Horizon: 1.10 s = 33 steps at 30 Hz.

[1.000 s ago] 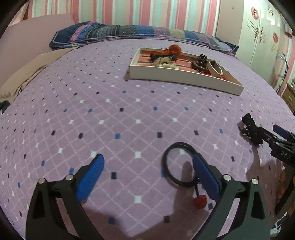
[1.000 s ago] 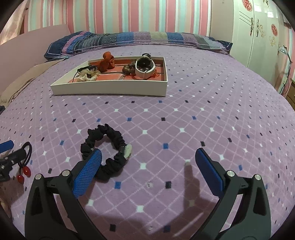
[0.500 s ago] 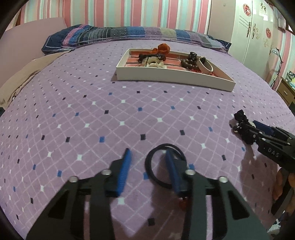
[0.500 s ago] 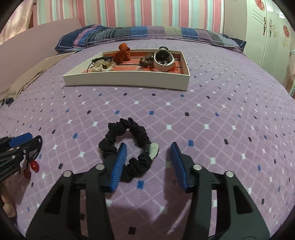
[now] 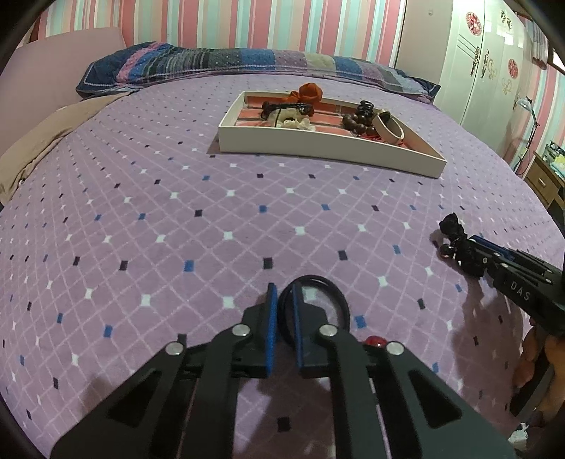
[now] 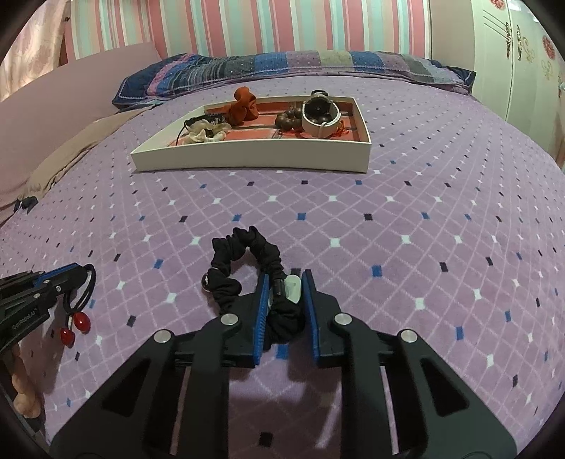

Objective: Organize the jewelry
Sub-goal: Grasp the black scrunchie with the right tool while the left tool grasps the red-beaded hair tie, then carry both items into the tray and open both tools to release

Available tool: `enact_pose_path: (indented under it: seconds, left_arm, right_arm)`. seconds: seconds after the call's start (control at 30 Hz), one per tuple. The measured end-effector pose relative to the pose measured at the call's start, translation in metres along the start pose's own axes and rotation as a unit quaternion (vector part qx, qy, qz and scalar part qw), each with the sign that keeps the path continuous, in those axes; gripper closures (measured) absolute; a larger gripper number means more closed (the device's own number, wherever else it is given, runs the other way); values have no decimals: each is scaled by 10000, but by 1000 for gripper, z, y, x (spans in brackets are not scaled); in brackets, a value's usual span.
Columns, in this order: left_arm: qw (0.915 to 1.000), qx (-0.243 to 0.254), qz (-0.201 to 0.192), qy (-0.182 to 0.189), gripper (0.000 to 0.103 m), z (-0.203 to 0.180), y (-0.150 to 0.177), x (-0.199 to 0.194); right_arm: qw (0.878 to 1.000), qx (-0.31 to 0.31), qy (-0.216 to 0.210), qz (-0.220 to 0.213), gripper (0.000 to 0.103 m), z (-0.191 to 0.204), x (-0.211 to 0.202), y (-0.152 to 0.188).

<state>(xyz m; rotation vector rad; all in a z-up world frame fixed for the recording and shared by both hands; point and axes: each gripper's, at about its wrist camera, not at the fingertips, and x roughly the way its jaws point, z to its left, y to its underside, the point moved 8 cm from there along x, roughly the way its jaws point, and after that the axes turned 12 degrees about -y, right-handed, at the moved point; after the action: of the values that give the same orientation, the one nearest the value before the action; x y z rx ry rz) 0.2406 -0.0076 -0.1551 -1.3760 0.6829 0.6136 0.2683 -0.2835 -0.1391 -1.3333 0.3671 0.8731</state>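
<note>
purple quilted bedspread carries the white tray, and nearer than that tray the left gripper pinches a thin black hair tie while the right gripper is closing around a black scrunchie.

Wall behind the bed is striped pink, teal & white. Bed is covered w/ a purple spread patterned in diamonds; a striped blue/purple pillow is laid along its far edge. White wardrobe w/ red motifs is seen at right, w/ a desk lamp & wooden drawer unit nearby
</note>
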Motion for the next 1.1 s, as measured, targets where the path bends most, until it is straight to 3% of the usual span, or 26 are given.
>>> enact_pose_path:
  seconds: [0.47, 1.1]
  left_arm:
    - [9999, 5, -116, 61, 99, -3, -5, -14]
    - [9987, -94, -470, 197, 99, -6, -40, -40]
  right_arm:
    - [9999, 30, 93, -127, 84, -2, -10, -3]
    - [9991, 54, 190, -385, 84, -8, -28, -28]
